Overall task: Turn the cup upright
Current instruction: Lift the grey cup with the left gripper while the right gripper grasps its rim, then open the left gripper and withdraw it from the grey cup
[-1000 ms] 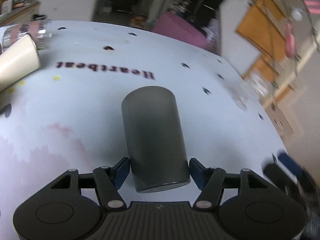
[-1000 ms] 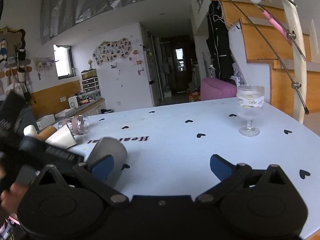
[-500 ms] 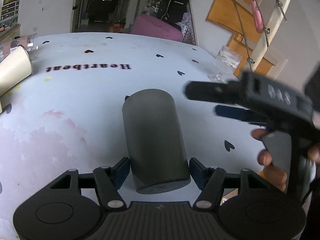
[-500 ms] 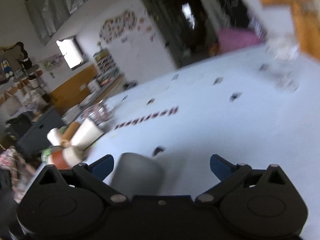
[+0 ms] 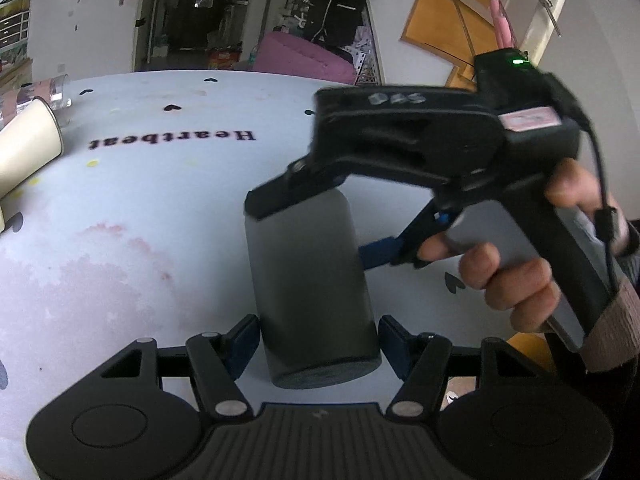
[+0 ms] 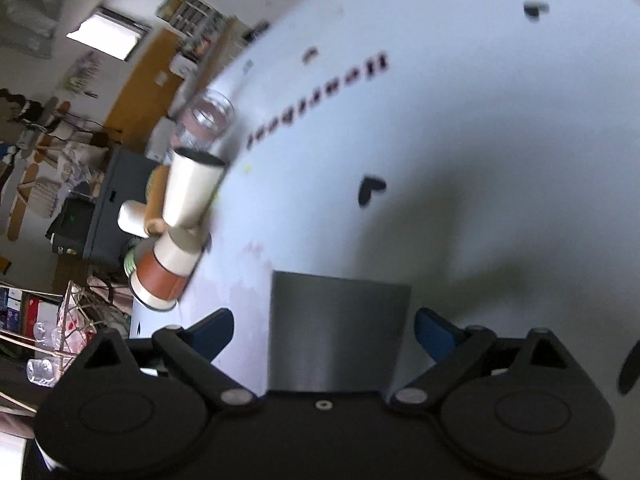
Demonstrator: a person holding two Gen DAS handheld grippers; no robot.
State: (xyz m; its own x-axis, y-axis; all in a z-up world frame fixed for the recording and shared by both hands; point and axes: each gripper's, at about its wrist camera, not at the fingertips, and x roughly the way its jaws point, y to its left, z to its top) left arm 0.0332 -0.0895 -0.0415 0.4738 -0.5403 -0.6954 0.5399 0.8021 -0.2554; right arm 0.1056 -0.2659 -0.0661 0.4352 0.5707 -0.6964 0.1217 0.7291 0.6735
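Both tools bracket the grey cup [image 5: 308,280]: left [image 5: 318,344] clamped, right [image 6: 324,326] spread wide.

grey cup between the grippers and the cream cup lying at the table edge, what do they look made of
Grey cup: matte, opaque, even dark grey with soft sheen, likely frosted plastic or coated metal; cannot tell which. Cream cup: dull off-white wall with a dark inside, probably paper or ceramic.

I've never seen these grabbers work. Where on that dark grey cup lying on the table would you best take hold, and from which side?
Across the grey cup at its smooth round wall, fingers on opposite sides. The left gripper already straddles its near end; the right gripper comes over the far end, probably best for tipping it up.
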